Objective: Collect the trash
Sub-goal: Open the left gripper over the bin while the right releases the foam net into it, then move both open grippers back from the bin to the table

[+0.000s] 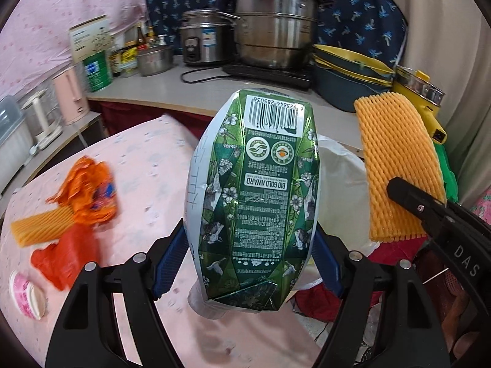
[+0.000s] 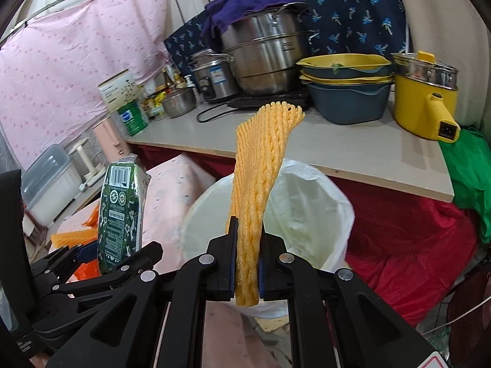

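Left hand-held gripper (image 1: pixel 250 263): my blue pads clamp the sides of a crushed green foil drink carton (image 1: pixel 254 190), barcode end pointing away from me.
Right hand-held gripper (image 2: pixel 248 265): pinched tight on a flat orange foam fruit net (image 2: pixel 256 184), which stands up from the jaws.
Bin: a white plastic-lined trash bin (image 2: pixel 307 208) sits just behind the net.
Pink-clothed table (image 1: pixel 147 165): carries a crumpled orange wrapper (image 1: pixel 89 190), another foam net (image 1: pixel 40 227) and a pink cup (image 1: pixel 26 294).
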The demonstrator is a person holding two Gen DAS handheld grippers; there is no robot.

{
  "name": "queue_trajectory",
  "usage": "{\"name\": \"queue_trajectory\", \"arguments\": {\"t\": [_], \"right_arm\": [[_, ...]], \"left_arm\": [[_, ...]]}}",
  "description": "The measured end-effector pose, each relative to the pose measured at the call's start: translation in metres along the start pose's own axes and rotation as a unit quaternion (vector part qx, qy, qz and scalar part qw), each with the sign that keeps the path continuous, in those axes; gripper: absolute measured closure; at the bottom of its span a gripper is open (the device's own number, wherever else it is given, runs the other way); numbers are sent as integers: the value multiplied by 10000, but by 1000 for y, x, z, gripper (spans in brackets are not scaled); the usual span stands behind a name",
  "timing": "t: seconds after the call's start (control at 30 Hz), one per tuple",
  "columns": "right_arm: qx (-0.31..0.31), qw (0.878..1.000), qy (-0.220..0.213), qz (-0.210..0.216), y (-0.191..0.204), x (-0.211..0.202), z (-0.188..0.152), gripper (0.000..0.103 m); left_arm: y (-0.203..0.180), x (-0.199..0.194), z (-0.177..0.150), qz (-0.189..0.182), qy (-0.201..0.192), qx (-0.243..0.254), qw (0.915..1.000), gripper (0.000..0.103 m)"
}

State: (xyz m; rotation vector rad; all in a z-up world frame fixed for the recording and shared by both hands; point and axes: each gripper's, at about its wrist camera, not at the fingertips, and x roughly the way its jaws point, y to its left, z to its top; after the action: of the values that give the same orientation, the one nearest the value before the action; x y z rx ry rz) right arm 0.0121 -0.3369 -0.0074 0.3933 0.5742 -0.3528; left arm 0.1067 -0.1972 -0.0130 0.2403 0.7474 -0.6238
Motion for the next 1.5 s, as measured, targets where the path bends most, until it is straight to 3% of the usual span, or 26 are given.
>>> {"name": "queue_trajectory", "arguments": {"t": [0.23, 0.33, 0.8, 0.9, 1.07, 1.5], "right_arm": [[143, 9998, 58, -156, -25, 16, 5, 93], [159, 9997, 79, -195, -28, 22, 6, 93], [-66, 9996, 254, -102, -13, 61, 10, 90], [-153, 9990, 375, -183, -5, 75, 10, 75], [-209, 9995, 193, -158, 8, 68, 10, 53], [-391, 9992, 42, 29, 39, 40, 14, 49]], "left_arm": [[-24, 38, 17, -417, 122, 181, 9989, 28], [-25, 46, 21, -297, 49, 123, 9995, 24], [15, 46, 17, 119, 54, -304, 9995, 23], [24, 43, 14, 190, 64, -413, 9989, 22], [38, 37, 9, 309, 39, -513, 9982, 19], [65, 6, -1, 401, -118, -795, 9960, 18]]}}
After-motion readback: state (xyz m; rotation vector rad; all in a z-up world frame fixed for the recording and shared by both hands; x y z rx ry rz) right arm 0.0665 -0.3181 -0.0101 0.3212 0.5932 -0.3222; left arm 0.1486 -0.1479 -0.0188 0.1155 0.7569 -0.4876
